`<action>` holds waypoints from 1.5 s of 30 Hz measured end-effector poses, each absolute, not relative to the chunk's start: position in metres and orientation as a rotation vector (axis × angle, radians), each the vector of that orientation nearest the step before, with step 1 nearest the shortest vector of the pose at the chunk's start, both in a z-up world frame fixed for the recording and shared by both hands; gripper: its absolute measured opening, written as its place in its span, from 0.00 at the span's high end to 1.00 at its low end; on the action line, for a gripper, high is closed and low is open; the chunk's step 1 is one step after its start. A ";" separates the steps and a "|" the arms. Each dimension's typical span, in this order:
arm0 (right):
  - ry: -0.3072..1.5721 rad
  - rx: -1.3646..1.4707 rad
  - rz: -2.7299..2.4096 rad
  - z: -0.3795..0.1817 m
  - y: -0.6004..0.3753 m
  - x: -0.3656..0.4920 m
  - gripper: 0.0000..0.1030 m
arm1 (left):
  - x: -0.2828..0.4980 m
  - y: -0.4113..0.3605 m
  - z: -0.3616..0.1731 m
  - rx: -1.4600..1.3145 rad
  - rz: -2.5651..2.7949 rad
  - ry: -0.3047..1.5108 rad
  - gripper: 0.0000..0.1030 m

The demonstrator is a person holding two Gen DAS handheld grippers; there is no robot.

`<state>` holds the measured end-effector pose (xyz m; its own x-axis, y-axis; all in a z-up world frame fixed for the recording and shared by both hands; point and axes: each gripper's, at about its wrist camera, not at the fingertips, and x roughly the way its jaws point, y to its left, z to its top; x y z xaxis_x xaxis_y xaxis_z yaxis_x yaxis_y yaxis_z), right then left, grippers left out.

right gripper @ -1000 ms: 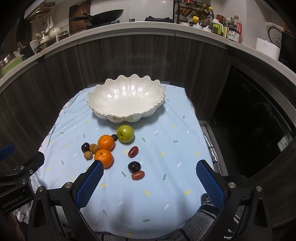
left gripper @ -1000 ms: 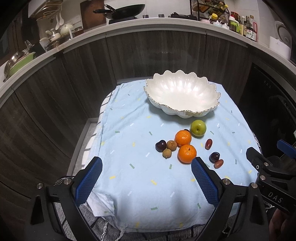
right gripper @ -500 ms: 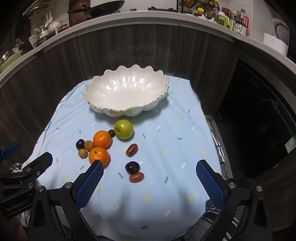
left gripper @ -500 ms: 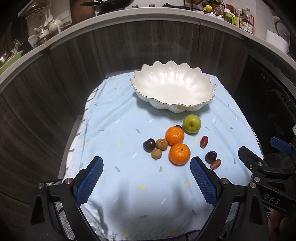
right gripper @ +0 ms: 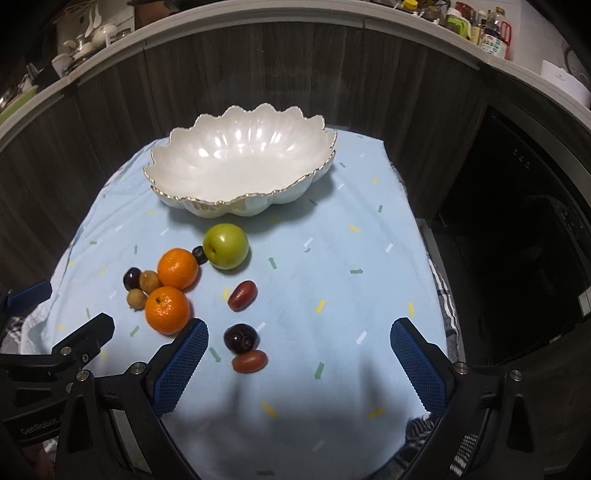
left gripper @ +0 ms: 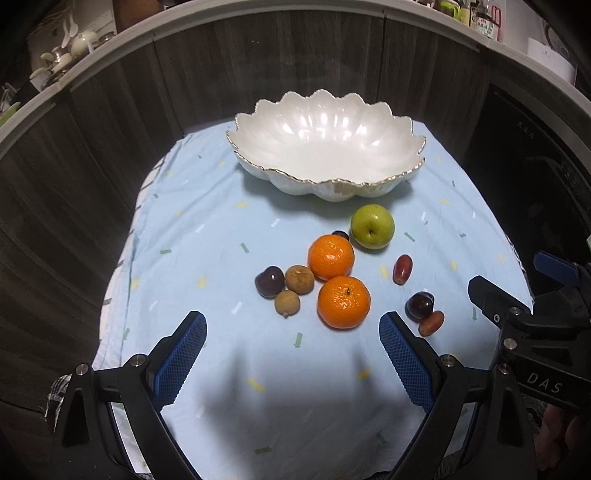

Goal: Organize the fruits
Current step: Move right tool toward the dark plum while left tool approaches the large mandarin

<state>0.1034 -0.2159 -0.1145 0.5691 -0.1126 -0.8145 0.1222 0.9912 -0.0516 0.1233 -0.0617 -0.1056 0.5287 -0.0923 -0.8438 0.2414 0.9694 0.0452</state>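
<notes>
A white scalloped bowl (left gripper: 369, 184) (right gripper: 207, 206) stands empty at the back of the blue cloth. In front of it lie a green apple (left gripper: 372, 226) (right gripper: 226, 246), two oranges (left gripper: 331, 257) (left gripper: 344, 302) (right gripper: 177, 268) (right gripper: 167, 310), two brown longans (left gripper: 299, 279) (left gripper: 287, 303), dark plums (left gripper: 270, 281) (left gripper: 420, 305) (right gripper: 241, 338) and two reddish dates (left gripper: 402, 269) (left gripper: 431, 323) (right gripper: 242, 290) (right gripper: 250, 361). My left gripper (left gripper: 291, 332) is open and empty, just short of the fruit. My right gripper (right gripper: 299, 339) is open and empty, its left finger beside the near plum.
The blue cloth (left gripper: 207, 258) covers a small table with drops at its left, right and near edges. Dark wood cabinet fronts (left gripper: 110, 129) curve behind it. A dark appliance (right gripper: 517, 240) stands to the right. A cluttered counter (right gripper: 480, 33) runs above.
Both grippers have moved forward and lower toward the fruit, so the fruit and bowl look larger and nearer. Both stay open. No fruit has moved.
</notes>
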 end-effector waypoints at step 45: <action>1.130 -0.181 0.188 -0.158 -0.196 0.144 0.26 | 0.148 -0.095 -0.157 0.359 -0.475 1.131 0.22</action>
<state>0.1442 -0.1965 -0.1582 0.4138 0.0574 -0.9086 -0.2399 0.9696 -0.0480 0.1478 -0.0948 -0.1574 0.3452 -0.1787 -0.9214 0.5325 0.8457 0.0355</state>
